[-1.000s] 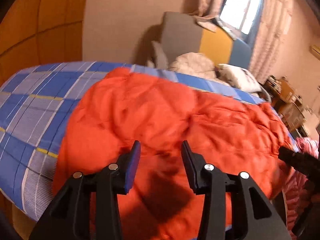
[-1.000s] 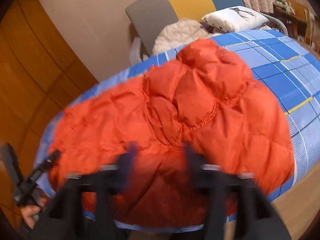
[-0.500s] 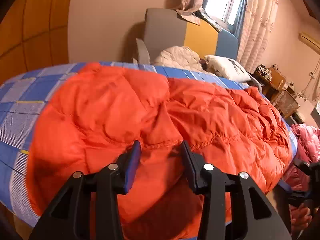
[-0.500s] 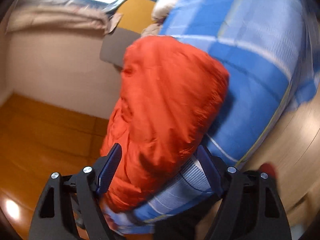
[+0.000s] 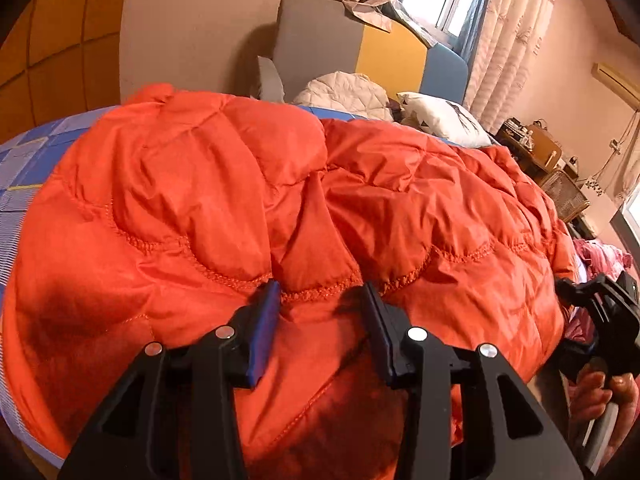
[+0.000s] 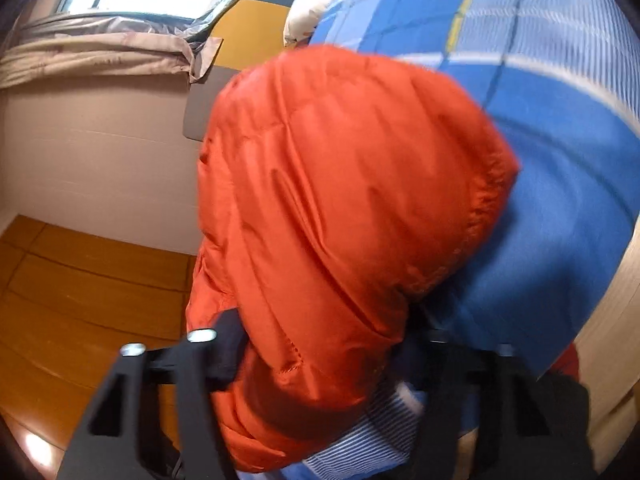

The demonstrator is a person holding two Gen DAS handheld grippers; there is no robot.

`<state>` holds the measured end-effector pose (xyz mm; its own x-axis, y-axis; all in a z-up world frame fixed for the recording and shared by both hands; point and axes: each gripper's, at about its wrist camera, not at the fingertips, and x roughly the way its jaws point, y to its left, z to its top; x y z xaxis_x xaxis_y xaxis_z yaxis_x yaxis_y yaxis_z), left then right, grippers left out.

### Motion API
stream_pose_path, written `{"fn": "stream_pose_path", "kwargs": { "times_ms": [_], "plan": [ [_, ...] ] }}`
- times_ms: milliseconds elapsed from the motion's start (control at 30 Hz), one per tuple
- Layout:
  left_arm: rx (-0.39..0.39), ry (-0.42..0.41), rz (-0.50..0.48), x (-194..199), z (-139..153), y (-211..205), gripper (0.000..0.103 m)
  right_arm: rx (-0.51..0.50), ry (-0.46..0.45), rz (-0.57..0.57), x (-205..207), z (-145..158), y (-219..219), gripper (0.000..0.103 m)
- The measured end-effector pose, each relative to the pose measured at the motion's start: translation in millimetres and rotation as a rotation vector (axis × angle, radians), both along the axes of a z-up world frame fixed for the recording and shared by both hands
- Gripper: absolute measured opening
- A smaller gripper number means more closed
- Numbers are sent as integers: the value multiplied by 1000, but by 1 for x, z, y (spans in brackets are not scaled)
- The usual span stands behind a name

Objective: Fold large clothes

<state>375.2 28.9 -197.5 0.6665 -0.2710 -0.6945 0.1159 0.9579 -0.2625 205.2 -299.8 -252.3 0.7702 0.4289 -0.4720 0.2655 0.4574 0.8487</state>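
Note:
An orange quilted jacket (image 5: 248,200) lies spread over a bed with a blue checked sheet (image 5: 24,160). My left gripper (image 5: 322,308) is open, its fingers resting apart on the jacket beside a stitched seam, with a raised pleat just beyond them. At the jacket's right edge, my right gripper (image 5: 600,316) is seen in a hand (image 5: 596,392). In the right wrist view, rolled on its side, the right gripper (image 6: 320,344) is closing. The puffy edge of the jacket (image 6: 340,184) fills the gap between its fingers, and the sheet (image 6: 560,160) lies beside it.
Behind the bed stands a grey, yellow and blue sofa (image 5: 360,44) with a beige quilt (image 5: 344,92) and a white pillow (image 5: 440,120). Pink clothes (image 5: 600,252) and a wicker basket (image 5: 568,196) are at the right. Wood panels (image 5: 52,40) line the left wall.
The left gripper came lower and closer over the jacket, its gap unchanged. The right gripper rolled sideways, dropped to the bed's edge, spread wide and then narrowed on the jacket's edge.

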Motion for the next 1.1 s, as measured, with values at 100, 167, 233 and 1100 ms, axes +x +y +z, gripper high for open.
{"fn": "stream_pose_path", "kwargs": {
  "times_ms": [100,167,233,1100],
  "plan": [
    [-15,12,-11,4,-1,-10,40,-85,-36,16,-1,19,-2,24],
    [-19,18,-19,6,-3,-21,40,-131,-50,21,-5,28,-3,21],
    [-26,25,-21,8,-4,-27,40,-198,-62,26,-9,39,-4,20],
    [-164,123,-90,49,-23,-80,27,-730,-248,253,-13,140,86,17]
  ]
}}
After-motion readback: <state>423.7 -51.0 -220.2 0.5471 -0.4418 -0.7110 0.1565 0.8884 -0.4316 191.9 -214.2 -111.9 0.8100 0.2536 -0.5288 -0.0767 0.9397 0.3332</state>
